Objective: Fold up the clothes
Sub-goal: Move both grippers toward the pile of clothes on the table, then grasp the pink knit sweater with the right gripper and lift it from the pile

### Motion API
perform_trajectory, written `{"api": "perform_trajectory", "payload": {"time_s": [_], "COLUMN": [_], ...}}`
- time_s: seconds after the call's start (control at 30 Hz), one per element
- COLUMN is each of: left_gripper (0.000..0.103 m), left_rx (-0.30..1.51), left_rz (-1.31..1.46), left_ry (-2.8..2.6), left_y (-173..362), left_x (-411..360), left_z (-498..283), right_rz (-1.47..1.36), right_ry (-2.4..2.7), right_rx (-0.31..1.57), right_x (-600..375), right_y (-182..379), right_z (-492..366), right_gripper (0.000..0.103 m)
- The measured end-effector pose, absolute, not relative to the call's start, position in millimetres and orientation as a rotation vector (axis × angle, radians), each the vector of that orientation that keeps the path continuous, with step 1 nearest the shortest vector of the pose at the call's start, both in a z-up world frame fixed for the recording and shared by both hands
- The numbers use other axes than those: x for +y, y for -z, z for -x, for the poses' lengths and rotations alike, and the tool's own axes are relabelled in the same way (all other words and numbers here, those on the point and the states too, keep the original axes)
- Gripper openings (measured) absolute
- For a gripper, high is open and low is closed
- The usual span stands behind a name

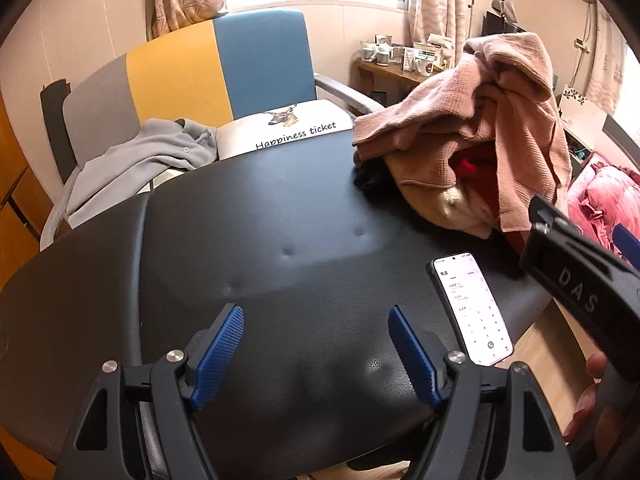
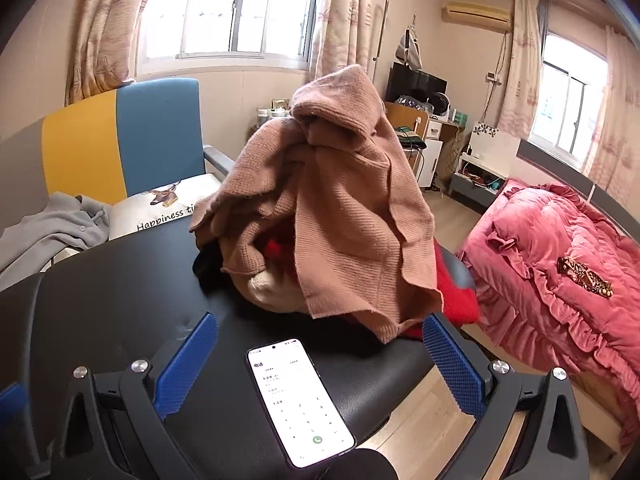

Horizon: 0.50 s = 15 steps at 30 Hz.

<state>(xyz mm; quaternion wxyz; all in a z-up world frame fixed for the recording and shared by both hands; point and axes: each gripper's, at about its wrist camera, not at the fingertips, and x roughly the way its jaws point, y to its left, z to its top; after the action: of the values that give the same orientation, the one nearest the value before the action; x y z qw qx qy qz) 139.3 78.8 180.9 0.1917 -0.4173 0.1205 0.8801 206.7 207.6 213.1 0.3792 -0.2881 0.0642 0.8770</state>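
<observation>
A heap of clothes sits on the far right of a black padded table (image 1: 280, 216). A pink knit sweater (image 1: 492, 120) drapes over the top, with cream, red and black garments under it. In the right wrist view the sweater (image 2: 332, 208) rises straight ahead, a red garment (image 2: 456, 292) beside it. My left gripper (image 1: 316, 316) is open and empty above the bare near part of the table. My right gripper (image 2: 320, 344) is open and empty, short of the heap; its black body (image 1: 580, 284) shows at the right of the left wrist view.
A lit phone (image 2: 300, 400) lies on the table's near right edge, between the right fingers; it also shows in the left wrist view (image 1: 472, 308). A grey garment (image 1: 136, 164) and a printed cushion (image 1: 288, 128) lie on a chair behind. A pink bed (image 2: 560, 272) stands right.
</observation>
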Motion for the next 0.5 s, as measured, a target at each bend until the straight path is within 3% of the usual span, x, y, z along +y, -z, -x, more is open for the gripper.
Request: {"api": "perform_trajectory", "payload": {"time_s": [0.5], "left_gripper": [0.077], "left_rx": [0.345], "left_rz": [1.148], "left_ry": [-2.428], "left_y": [-179.8], "left_x": [104.8], "left_z": [-95.8], "right_rz": [0.657], "right_ry": [-2.318], "right_rx": [0.159], "right_x": [277.7], "right_y": [-236.3], "right_z": [-154.1], "right_gripper": [0.103]}}
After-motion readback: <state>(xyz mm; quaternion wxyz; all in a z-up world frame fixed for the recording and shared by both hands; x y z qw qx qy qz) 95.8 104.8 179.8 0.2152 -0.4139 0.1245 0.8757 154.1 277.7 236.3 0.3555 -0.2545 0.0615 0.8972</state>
